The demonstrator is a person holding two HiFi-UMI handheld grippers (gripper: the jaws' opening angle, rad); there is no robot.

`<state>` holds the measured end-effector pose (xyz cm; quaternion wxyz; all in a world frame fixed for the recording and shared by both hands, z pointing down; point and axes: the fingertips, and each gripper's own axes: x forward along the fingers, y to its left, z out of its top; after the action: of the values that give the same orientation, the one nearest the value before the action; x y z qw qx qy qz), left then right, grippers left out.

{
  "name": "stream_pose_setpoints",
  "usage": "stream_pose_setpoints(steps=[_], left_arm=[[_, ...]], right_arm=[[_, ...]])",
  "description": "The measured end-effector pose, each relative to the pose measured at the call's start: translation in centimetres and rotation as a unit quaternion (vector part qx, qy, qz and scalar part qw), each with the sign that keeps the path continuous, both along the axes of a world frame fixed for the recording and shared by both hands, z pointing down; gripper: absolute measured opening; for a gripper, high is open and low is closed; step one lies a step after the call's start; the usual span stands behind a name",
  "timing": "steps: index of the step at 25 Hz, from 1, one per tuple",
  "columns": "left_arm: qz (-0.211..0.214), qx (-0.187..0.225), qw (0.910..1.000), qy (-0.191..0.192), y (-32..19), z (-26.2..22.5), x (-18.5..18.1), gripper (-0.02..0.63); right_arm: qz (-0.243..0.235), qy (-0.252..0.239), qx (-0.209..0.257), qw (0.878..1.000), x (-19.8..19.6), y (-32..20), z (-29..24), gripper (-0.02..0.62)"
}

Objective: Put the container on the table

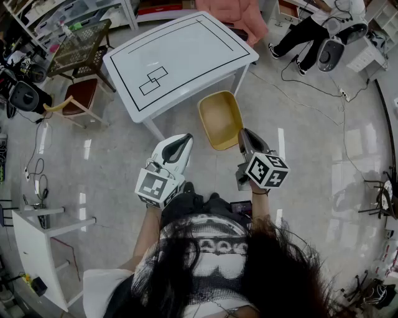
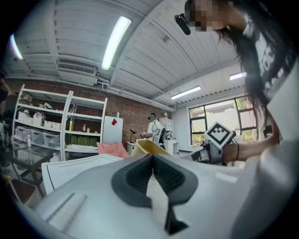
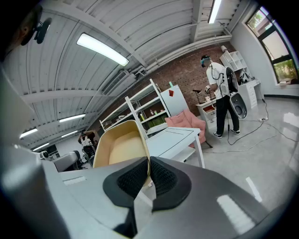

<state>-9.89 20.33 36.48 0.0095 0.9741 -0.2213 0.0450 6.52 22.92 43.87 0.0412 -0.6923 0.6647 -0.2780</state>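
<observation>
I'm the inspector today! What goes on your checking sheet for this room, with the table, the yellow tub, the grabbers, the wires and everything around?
Surface: white table with black lines drawn on its top.
Job's things: yellow container, held in the air by the table's near edge, not on it yet.
Clutter: nothing seen on the table.
Grippers: right gripper shut on the container's rim; left gripper shut, holding nothing.
Cables: a black cable lies on the floor.
Surroundings: shelves, a pink chair, a person standing at a desk.
</observation>
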Motion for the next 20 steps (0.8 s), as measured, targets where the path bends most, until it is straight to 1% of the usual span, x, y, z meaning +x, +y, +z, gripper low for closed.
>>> stream_pose_setpoints(steps=[10,20], left_arm=[[0.000,0.006,0.9999,0.010,-2.9,-0.4,-2.8,0.000],[0.002,0.005,0.9999,0.012,-6.6,0.3,-6.2,0.000]], right_arm=[[-0.004,0.005,0.009,1.000,-2.8,-3.1,-0.6,0.025],[-0.014,0.013,0.009,1.000,-6.6,-7.0,-0.4,0.025]])
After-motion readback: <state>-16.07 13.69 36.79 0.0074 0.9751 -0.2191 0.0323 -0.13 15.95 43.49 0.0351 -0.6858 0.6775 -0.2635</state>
